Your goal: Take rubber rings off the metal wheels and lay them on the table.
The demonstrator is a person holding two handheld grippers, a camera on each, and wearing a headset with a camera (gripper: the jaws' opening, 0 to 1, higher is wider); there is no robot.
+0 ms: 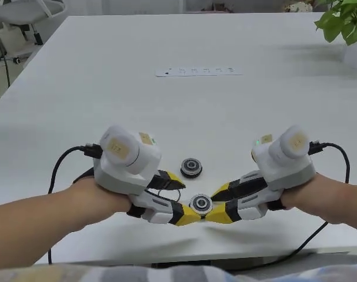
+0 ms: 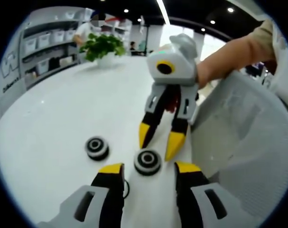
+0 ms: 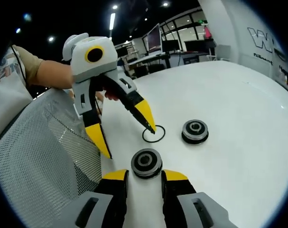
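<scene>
A: The tongs?
B: Left gripper (image 3: 128,140) and right gripper (image 2: 156,148): jaws stood apart, flanking a round metal wheel (image 3: 146,163).
A: The ring?
B: A thin black rubber ring (image 3: 153,133) lay flat on the white table (image 3: 238,118), at the wheel's 12 o'clock.

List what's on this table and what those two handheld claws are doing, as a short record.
Surface: white table
Wheels: two round metal wheels, black-banded: near wheel, far wheel
Loose ring: thin black rubber ring, flat on table
Left gripper: fingers open, one tip at the ring
Right gripper: fingers open, facing near wheel
</scene>
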